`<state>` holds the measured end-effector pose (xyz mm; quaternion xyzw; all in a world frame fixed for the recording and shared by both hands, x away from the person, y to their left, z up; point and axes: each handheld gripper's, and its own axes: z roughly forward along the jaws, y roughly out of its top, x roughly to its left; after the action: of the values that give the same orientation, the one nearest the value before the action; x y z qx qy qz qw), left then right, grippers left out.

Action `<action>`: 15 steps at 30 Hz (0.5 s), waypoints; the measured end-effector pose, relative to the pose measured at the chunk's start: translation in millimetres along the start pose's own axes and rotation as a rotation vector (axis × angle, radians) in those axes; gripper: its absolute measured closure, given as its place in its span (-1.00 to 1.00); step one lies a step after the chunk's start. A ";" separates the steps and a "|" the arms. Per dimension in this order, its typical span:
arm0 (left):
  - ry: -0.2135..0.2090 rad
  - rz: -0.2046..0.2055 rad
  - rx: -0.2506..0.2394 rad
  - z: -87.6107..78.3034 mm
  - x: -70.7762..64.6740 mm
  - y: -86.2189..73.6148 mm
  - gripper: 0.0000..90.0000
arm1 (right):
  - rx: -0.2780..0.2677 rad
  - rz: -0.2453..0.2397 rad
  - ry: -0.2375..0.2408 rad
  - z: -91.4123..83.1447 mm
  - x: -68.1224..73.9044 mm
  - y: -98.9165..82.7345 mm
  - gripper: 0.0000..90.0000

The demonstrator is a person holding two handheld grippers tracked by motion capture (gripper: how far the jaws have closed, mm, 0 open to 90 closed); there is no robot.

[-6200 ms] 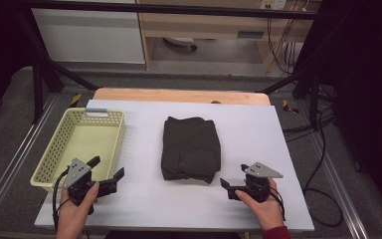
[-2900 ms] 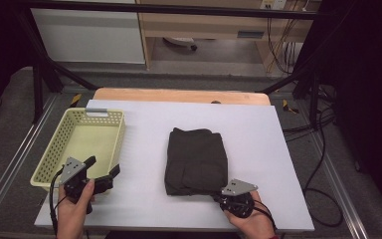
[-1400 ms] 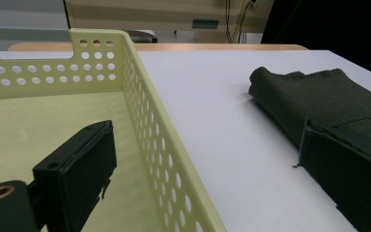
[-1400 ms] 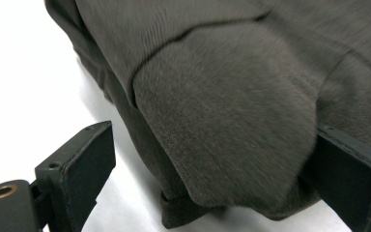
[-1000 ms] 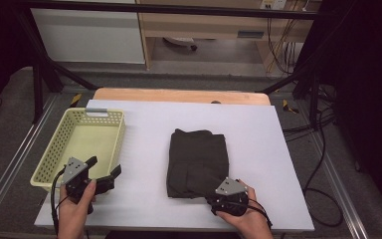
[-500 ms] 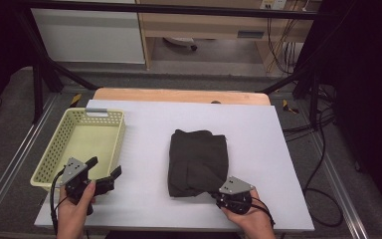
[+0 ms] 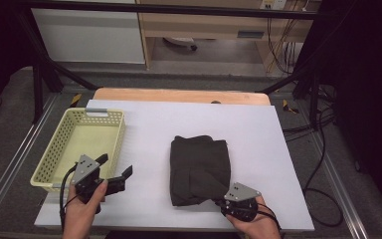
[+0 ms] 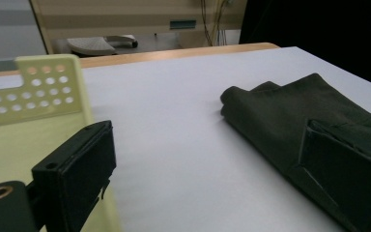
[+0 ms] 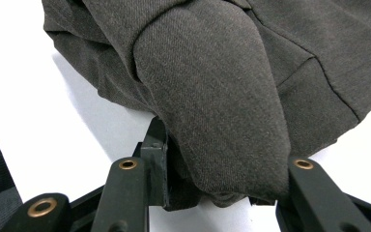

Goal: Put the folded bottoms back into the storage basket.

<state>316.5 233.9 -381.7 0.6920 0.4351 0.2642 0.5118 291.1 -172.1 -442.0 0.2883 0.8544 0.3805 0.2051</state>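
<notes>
Surface: one white table top [image 7: 179, 124], with a strip of bare wood [image 7: 179, 95] along its far edge, standing on a grey floor [image 7: 10, 114]. Beyond it, pale cabinet fronts [image 7: 89, 35]; at right, a bundle of dark cables [image 7: 323, 124].

Containers: one pale yellow perforated basket [image 7: 115, 130] at the table's left side, with nothing visible inside it.

Grippers: two, each in a person's hand at the near edge.
- Left gripper [image 7: 113, 172]: just beside the basket's near right corner, jaws standing wide apart with nothing between them. In the left gripper view one black jaw is over the basket wall [image 8: 43, 92], the other in front of the garment.
- Right gripper [image 9: 212, 188]: at the near right corner of the cloth, jaws having just been closing and now pinched on a fold of it.

Cloth: one folded dark olive garment [image 7: 199, 167], lying right of centre on the table, well apart from the basket, its near corner bunched in the right gripper.
</notes>
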 end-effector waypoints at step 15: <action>-0.057 0.045 0.032 56.2 -25.3 23.4 -0.88 | 0.015 0.000 0.011 1.1 -1.0 0.6 0.29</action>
<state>357.7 182.7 -376.6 0.7168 0.4091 0.2489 0.5069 292.7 -171.8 -442.1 0.2875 0.8584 0.3757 0.1982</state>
